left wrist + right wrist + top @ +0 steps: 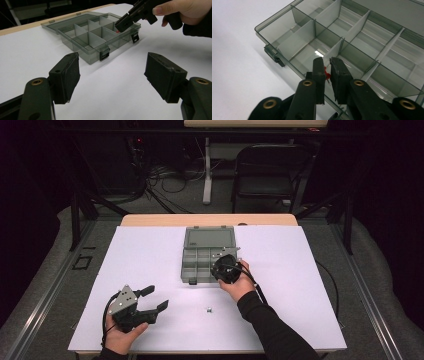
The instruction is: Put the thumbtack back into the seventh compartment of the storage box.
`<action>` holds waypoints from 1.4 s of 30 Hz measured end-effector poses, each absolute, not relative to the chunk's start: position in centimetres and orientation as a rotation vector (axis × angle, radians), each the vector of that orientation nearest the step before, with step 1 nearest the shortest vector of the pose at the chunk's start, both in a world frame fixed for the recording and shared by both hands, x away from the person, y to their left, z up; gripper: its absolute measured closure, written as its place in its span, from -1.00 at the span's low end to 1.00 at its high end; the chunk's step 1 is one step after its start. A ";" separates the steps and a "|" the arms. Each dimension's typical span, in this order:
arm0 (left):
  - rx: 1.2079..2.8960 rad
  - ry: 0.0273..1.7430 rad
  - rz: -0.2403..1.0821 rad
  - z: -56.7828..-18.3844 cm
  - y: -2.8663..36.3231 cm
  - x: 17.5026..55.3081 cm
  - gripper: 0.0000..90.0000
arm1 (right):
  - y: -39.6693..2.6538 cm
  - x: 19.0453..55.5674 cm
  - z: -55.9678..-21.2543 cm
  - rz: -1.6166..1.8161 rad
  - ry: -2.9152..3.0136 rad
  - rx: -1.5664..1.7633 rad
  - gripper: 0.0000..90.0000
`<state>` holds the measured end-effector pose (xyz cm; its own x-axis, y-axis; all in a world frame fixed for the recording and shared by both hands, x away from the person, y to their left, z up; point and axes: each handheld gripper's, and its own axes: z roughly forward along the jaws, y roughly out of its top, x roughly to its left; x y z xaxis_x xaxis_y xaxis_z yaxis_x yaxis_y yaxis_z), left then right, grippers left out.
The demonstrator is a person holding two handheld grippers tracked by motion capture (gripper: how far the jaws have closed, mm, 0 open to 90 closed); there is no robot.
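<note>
A smoky transparent compartment box [199, 268] lies open in the middle of the white table, its lid [209, 239] folded flat behind it. My right gripper [224, 265] hovers over the box's front right compartments [299, 40]. Its jaws are nearly closed on a small red part [327, 74], with the tip [327, 62] just above a divider. The left gripper view shows that gripper [123, 23] dipping into the box [87, 41], with a red speck [117, 31] under its tip. My left gripper [157, 298] rests low at the front left, jaws wide apart [112, 72] and holding nothing.
A tiny pale part [209, 309] lies on the white sheet [280, 285] in front of the box, between the two hands. The box's black latches [104, 53] face the person. A folding chair [265, 170] and cables stand beyond the table's far edge.
</note>
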<state>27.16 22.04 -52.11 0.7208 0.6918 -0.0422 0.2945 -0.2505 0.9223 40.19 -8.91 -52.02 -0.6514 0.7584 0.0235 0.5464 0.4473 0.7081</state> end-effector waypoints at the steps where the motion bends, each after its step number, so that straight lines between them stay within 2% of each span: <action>1: 1.839 0.769 0.456 -52.1 22.1 27.2 -0.39 | -8.9 40.2 -52.1 1.020 2.395 1.114 0.73; 7: 1.839 0.769 0.457 -52.1 22.1 27.2 -0.39 | -9.1 40.1 -51.8 1.020 2.367 1.113 0.41; 8: 1.838 0.770 0.458 -52.1 22.1 27.2 -0.39 | -9.2 39.9 -51.6 1.032 2.351 1.106 0.30; 12: 1.837 0.769 0.453 -52.1 22.1 27.2 -0.39 | -9.3 39.3 -50.9 1.048 2.339 1.078 0.16; 30: 1.837 0.775 0.459 -52.1 22.0 27.1 -0.39 | -10.6 34.9 -48.8 1.139 2.273 0.957 -0.05; 42: 1.837 0.774 0.458 -52.2 21.9 27.1 -0.38 | -12.1 32.1 -49.5 1.269 2.225 0.968 -0.12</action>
